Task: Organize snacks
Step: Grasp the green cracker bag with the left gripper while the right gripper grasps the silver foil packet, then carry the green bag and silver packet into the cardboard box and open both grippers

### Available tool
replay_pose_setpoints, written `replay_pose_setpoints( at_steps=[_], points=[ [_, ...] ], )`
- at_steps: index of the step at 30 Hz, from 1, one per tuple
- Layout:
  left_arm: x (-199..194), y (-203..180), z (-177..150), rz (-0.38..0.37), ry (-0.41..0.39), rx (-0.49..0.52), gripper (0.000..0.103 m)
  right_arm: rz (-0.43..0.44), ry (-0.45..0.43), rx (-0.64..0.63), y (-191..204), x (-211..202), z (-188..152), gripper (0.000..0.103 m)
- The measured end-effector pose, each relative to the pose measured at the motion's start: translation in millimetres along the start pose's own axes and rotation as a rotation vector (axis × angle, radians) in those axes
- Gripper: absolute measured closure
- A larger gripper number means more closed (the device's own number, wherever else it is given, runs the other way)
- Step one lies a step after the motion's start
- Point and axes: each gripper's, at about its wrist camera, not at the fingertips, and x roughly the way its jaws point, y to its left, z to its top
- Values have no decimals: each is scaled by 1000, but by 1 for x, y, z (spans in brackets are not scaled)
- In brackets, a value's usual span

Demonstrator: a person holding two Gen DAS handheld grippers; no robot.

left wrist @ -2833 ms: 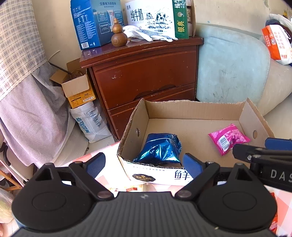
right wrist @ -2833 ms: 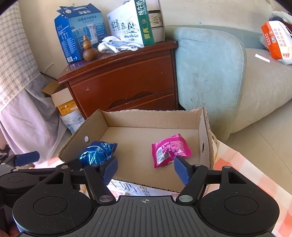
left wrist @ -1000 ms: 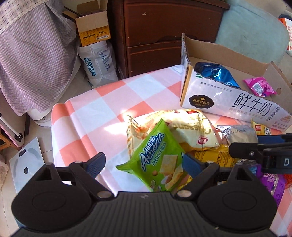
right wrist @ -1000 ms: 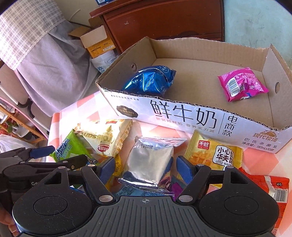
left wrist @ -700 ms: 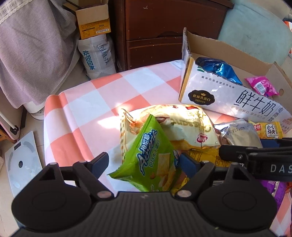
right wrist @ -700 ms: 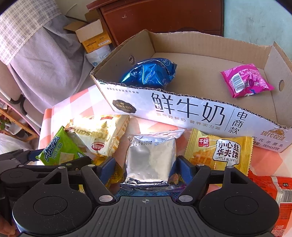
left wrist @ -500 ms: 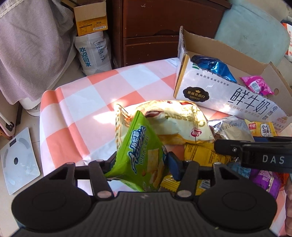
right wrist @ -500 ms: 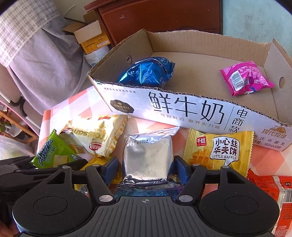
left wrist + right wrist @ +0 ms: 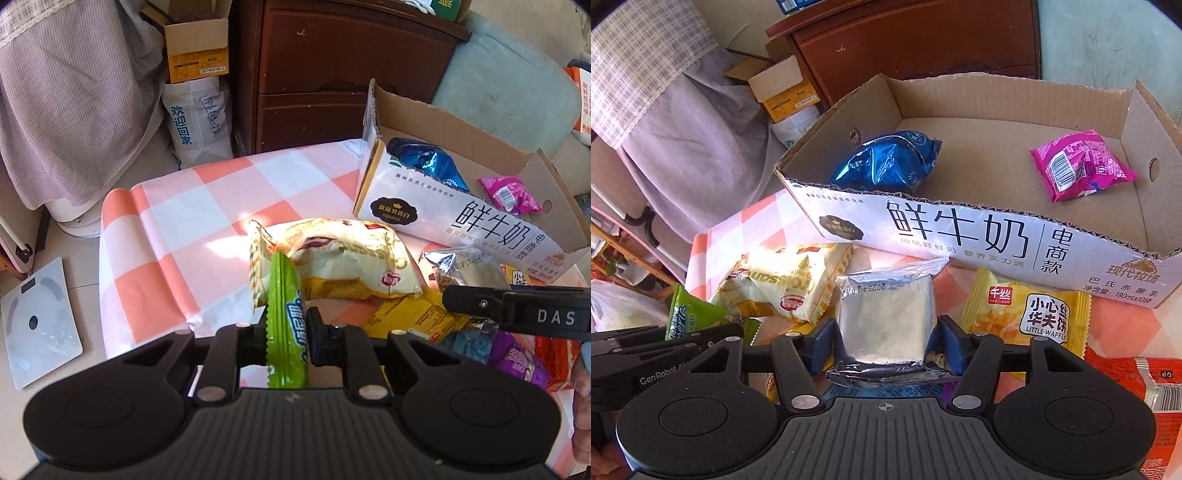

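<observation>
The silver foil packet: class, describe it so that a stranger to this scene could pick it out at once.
Find the cardboard box with big black Chinese characters on its white front wall. Just before that wall, on the checked cloth, the silver foil packet sits between the right gripper's blue pads. It alone is plain and unprinted, between a cream pack and a yellow waffle pack.

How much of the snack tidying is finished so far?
Two packets, blue and pink, lie in the cardboard box. The left gripper pinches a green packet; the right gripper clamps a silver one. Several snacks remain on the checked tablecloth.
</observation>
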Motion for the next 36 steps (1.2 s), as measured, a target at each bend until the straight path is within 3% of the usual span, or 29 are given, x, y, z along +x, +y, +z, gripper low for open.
replay_pose_setpoints(
  at_steps=[12, 25, 31, 36],
  points=[
    [-7, 0, 0, 10, -25, 5, 92, 40, -29, -16, 2, -20, 1, 44],
    [-25, -18, 4, 14, -104, 50, 93, 75, -38, 1, -5, -30, 2, 44],
    [-25, -21, 4, 19, -99, 49, 93, 67, 43, -39, -2, -19, -4, 44],
    [-24, -23, 3, 16, -91, 51, 93, 57, 70, 24, -13, -8, -6, 42]
  ],
)
